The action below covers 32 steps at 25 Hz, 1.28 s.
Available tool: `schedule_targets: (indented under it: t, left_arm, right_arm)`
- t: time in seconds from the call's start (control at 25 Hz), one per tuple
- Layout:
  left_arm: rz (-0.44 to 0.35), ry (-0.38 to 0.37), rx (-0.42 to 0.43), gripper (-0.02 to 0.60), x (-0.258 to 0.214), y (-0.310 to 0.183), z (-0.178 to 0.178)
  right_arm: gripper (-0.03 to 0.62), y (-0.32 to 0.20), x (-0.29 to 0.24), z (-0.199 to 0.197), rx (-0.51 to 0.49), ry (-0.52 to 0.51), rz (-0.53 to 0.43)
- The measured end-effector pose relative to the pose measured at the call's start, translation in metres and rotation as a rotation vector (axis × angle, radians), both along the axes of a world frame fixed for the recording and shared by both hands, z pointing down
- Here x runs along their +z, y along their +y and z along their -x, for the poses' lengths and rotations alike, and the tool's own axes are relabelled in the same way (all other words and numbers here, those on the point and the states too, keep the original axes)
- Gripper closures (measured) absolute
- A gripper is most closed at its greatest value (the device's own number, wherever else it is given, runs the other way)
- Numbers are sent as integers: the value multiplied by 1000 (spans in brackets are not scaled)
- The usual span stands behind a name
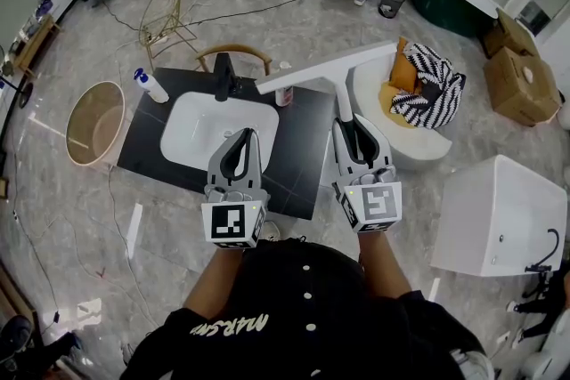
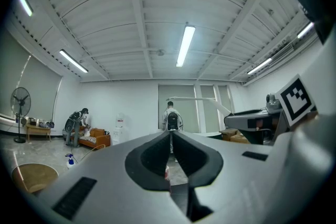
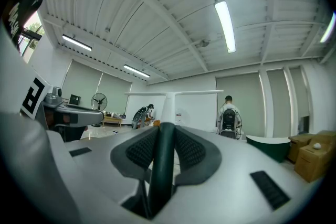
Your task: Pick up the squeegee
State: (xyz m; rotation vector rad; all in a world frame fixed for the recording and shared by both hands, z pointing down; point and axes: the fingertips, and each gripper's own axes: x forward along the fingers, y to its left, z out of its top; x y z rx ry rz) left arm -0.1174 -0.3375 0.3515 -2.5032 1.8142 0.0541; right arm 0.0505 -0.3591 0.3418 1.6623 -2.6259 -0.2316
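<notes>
The squeegee [image 1: 329, 67] has a long white crossbar on a white stem and a dark green handle. My right gripper [image 1: 347, 125] is shut on that handle and holds the squeegee level, above the right end of the black counter [image 1: 147, 138]. In the right gripper view the green handle [image 3: 161, 165] runs between the ribbed pads, and the white crossbar [image 3: 173, 94] stands ahead of them. My left gripper [image 1: 242, 138] hovers over the white sink basin [image 1: 218, 125], its jaws shut with nothing between them. In the left gripper view the tips [image 2: 170, 134] meet, with the squeegee's crossbar [image 2: 194, 99] beyond them to the right.
A black faucet [image 1: 223, 76] and a spray bottle [image 1: 151, 86] stand at the counter's back. A round wooden piece [image 1: 93, 122] lies to the left. A white armchair [image 1: 419, 142] with cushions, a white cabinet [image 1: 499, 214] and cardboard boxes [image 1: 521, 76] stand to the right.
</notes>
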Motion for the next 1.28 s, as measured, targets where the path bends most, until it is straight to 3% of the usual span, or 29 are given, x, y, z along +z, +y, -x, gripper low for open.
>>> schedule_targets:
  t: [1.28]
  left_arm:
    - [12,1,7,560,2,-2,-3]
  right_arm:
    - [505,-1,-2,1,-8,2,6]
